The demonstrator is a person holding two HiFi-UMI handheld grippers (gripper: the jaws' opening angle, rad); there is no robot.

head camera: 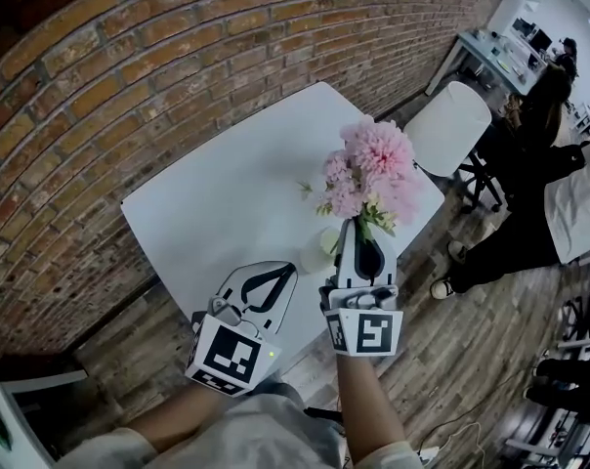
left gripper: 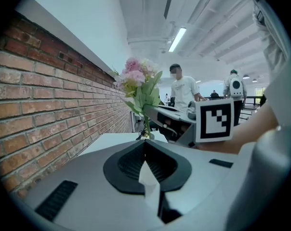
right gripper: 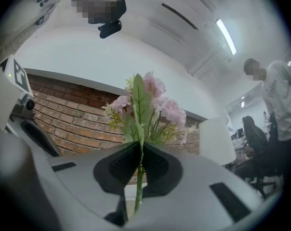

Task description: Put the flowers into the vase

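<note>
Flowers between right tool jaws

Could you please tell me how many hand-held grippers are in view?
2. The left hand-held gripper, shut and empty, is at the near edge of the table; the right hand-held gripper, beside it, is shut on the flowers by the vase.
</note>
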